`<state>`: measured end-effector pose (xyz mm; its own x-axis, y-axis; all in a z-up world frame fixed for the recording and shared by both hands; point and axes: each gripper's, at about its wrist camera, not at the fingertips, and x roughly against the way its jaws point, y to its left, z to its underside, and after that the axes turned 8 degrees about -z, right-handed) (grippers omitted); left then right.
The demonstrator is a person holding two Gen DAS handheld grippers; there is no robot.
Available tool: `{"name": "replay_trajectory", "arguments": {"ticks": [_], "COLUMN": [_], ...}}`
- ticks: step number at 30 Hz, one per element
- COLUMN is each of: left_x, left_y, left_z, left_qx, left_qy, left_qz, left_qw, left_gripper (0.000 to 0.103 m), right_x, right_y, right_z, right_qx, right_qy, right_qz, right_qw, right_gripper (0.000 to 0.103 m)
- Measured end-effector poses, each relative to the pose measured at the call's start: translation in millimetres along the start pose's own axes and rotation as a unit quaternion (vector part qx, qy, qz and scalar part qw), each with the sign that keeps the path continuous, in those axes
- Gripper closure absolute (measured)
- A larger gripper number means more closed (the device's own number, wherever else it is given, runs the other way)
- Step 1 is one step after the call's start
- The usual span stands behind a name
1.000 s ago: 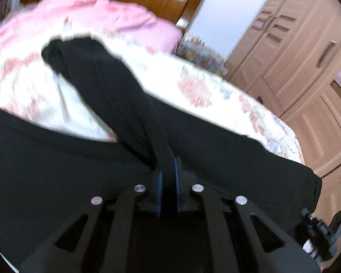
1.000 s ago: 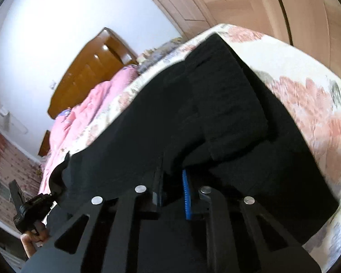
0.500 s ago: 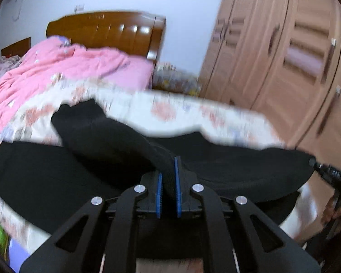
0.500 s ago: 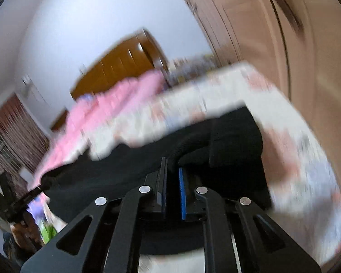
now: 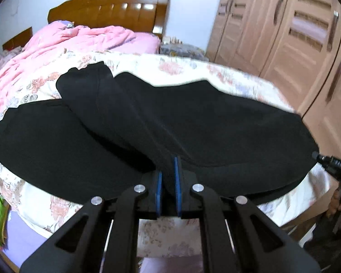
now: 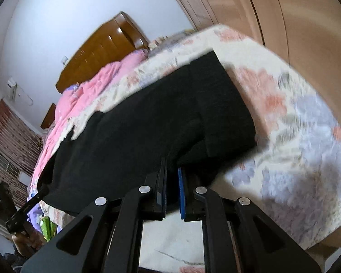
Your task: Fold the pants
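Pants [image 5: 204, 122], black, lie spread across the near part of a bed covered by a floral sheet [image 5: 227, 75], with one folded band of cloth running from the far left toward the near middle on top of the wider layer. The left gripper [image 5: 168, 170] has its blue-padded fingers [image 5: 158, 191] pressed close on that cloth at its near edge, pinching a fold between them. In the right wrist view the pants [image 6: 147, 122] stretch from the near middle away to the far left, a doubled panel lying on the right side near the sheet's [image 6: 295, 118] open floral area. The right gripper [image 6: 172, 173] likewise nips the near edge of the black cloth, its blue pad [image 6: 181, 193] showing just beside the fabric. A pink quilt [image 5: 63, 45] is bunched at the far left, before a brown wooden headboard [image 5: 116, 6]. Light wooden wardrobe doors [image 5: 291, 34] stand along the right. The other gripper's tip [image 5: 329, 161] shows at the pants' right end.
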<state>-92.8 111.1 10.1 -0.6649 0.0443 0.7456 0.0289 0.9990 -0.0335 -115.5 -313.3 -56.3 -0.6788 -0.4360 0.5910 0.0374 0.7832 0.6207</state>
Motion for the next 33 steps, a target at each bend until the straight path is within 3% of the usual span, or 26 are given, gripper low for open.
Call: {"name": "replay_trajectory", "arguments": {"ticks": [4, 9, 13, 17, 25, 27, 28, 29, 33], "left_x": [-36, -28, -39, -37, -38, -38, -38, -38, -30], "left_y": [8, 3, 4, 4, 4, 5, 5, 4, 2], "left_z": [20, 16, 23, 26, 28, 27, 27, 26, 22], "left_qx": [0.023, 0.006, 0.007, 0.001, 0.002, 0.004, 0.004, 0.002, -0.008], "left_qy": [0.052, 0.034, 0.051, 0.049, 0.049, 0.050, 0.051, 0.050, 0.033], "left_qz": [-0.001, -0.009, -0.011, -0.014, -0.015, -0.012, -0.012, -0.013, -0.017], "left_qw": [0.9984, 0.9994, 0.9986, 0.9987, 0.9987, 0.9986, 0.9986, 0.9987, 0.9993], "left_gripper": [0.094, 0.094, 0.092, 0.089, 0.085, 0.085, 0.085, 0.085, 0.089], "right_x": [1, 4, -4, 3, -9, -9, -8, -5, 18], "right_y": [3, 8, -5, -2, 5, 9, 12, 15, 31], "right_z": [3, -3, 5, -1, 6, 6, 7, 7, 4], "right_qx": [-0.002, 0.008, -0.015, -0.011, -0.017, -0.013, -0.005, -0.001, 0.014], "right_qy": [-0.005, -0.005, 0.002, 0.015, 0.032, 0.035, 0.028, 0.021, 0.001], "right_qz": [0.000, 0.003, 0.006, 0.001, -0.020, -0.029, -0.024, -0.021, -0.038], "right_qw": [1.000, 1.000, 1.000, 1.000, 0.999, 0.999, 0.999, 1.000, 0.999], "right_gripper": [0.093, 0.093, 0.093, 0.077, 0.076, 0.076, 0.089, 0.094, 0.095]}}
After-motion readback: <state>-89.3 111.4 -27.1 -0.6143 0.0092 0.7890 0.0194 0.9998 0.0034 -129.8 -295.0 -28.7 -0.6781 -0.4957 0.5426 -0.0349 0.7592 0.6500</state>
